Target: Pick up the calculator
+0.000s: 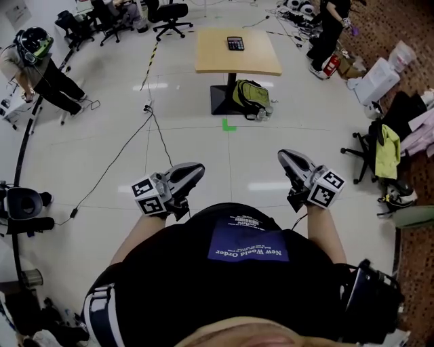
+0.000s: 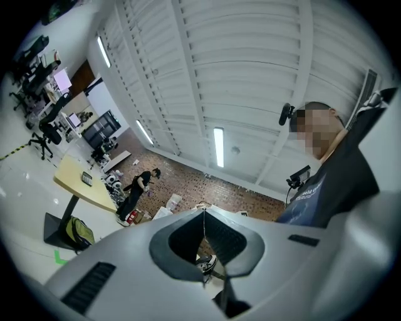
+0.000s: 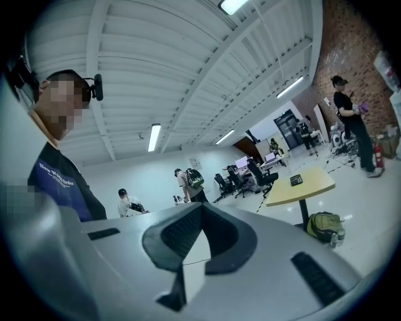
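Note:
A small dark calculator (image 1: 234,43) lies on a light wooden table (image 1: 237,62) far ahead across the floor. It also shows in the left gripper view as the calculator (image 2: 86,178) and in the right gripper view as the calculator (image 3: 296,180). My left gripper (image 1: 196,168) and right gripper (image 1: 285,156) are held close in front of my body, well short of the table. Both point roughly toward it. The left gripper (image 2: 203,211) has its jaw tips meeting with nothing between them. The right gripper (image 3: 201,205) likewise stands shut and empty.
A green backpack (image 1: 249,95) leans at the table's base, with a green floor mark (image 1: 228,125) in front. Cables (image 1: 129,146) trail over the floor at left. Office chairs (image 1: 169,17) stand behind, a person (image 1: 34,64) at left, another person (image 1: 331,27) at back right, a draped chair (image 1: 381,152) at right.

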{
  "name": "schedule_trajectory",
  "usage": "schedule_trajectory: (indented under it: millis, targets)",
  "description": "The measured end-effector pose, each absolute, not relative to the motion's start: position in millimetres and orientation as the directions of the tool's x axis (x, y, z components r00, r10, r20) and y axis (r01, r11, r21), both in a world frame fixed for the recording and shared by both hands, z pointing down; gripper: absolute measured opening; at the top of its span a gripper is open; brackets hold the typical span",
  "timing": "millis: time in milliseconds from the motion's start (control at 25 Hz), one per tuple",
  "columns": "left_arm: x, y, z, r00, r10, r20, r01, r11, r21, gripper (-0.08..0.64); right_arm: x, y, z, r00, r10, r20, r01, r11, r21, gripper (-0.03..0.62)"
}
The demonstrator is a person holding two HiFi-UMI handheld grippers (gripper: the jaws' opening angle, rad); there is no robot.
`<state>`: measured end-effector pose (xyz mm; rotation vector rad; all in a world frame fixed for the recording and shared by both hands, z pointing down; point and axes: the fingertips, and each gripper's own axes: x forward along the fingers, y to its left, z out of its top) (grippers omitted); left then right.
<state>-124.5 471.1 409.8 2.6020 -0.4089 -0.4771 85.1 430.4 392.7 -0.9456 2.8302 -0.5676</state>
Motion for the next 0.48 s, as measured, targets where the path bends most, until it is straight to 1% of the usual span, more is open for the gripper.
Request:
schedule_trajectory:
  millis: [280, 480]
  targets:
    - [-105, 416, 409, 0.878, -0.419, -0.230, -0.277, -0.838, 0.469, 0.007, 99, 357, 400, -0.847, -0.532, -0.008, -0.486, 0.781, -0.392, -0.014]
    - [-77, 359, 398, 0.821, -0.521, -0.234, -0.381, -0.805, 0.455, 0.008, 121, 284, 398, -0.900, -0.435, -0.024, -0.394, 0.836, -0.382, -0.014]
